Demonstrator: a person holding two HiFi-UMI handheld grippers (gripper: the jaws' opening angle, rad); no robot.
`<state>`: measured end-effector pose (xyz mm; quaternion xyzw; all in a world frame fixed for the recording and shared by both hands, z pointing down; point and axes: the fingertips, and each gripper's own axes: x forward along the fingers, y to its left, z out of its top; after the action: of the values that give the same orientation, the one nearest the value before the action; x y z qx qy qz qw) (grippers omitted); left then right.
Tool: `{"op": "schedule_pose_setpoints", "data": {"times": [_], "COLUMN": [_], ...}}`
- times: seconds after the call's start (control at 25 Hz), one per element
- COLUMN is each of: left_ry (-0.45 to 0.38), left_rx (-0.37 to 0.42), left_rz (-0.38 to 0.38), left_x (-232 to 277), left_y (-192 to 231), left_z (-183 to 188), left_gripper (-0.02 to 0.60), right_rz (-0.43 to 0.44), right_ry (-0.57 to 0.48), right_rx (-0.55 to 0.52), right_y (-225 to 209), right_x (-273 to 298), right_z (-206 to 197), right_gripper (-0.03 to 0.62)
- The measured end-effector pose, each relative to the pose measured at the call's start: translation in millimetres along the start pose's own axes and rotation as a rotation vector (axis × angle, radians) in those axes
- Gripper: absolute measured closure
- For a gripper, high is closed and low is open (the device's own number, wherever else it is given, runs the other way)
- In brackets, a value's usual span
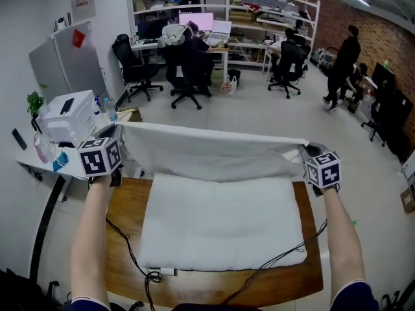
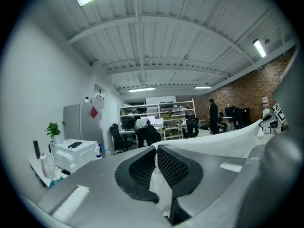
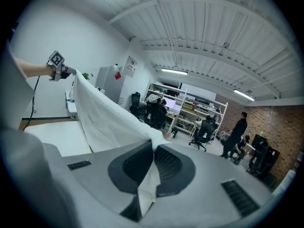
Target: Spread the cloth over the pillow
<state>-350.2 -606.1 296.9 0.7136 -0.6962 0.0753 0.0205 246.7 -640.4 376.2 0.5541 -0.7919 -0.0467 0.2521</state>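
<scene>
**Open-plan office workspace**

Swivel office chairs point(image 1: 133, 67) stand at desks point(image 1: 217, 44) bearing a lit monitor point(image 1: 196, 21). Laden white metal shelving point(image 1: 285, 2) rises behind them, a printer point(image 1: 68, 114) sits near the white wall, and a brick wall point(image 1: 379, 34) runs along one side.

Wooden table point(image 1: 310, 264), white pillow point(image 1: 220, 225) and cables point(image 1: 133, 258) on top

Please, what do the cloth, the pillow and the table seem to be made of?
The cloth: thin white matte fabric; it sags and folds between its held corners.
The pillow: white fabric cover, probably soft filling, as it looks puffy.
The table: brown wood or veneer, smooth; I cannot tell which.
</scene>
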Motion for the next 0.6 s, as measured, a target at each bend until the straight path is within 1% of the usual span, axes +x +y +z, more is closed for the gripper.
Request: {"op": "schedule_pose_setpoints", "data": {"times": [0.08,0.28,0.36,0.6], "left_ry": [0.011,0.043,0.057,0.094], "left_rx": [-0.009,-0.073,-0.086,-0.067], "left_rz": [-0.006,-0.018,-0.021,-0.041], "left_x": [-11.2,-40.6,-51.8,-90.6], "left_y": [0.6,-2.4,-1.7,-4.1], "left_z": [-7.9,-39.1,-52.4,-79.8], "left_gripper": [0.568,0.568,0.568,0.567], "right_rz": [0.008,0.041,0.056,0.111], "right_ry": [0.007,0.022,0.03,0.056], "right_rx": [0.002,0.015,0.025,0.089], "right_y": [8.8,28.2,38.0,64.3], "right_x": [-10.7,-38.7,-49.9,-80.6], "right_z": [-8.3,-31.7,-42.3,-71.3], "right_gripper": [0.588,0.588,0.588,0.588]}}
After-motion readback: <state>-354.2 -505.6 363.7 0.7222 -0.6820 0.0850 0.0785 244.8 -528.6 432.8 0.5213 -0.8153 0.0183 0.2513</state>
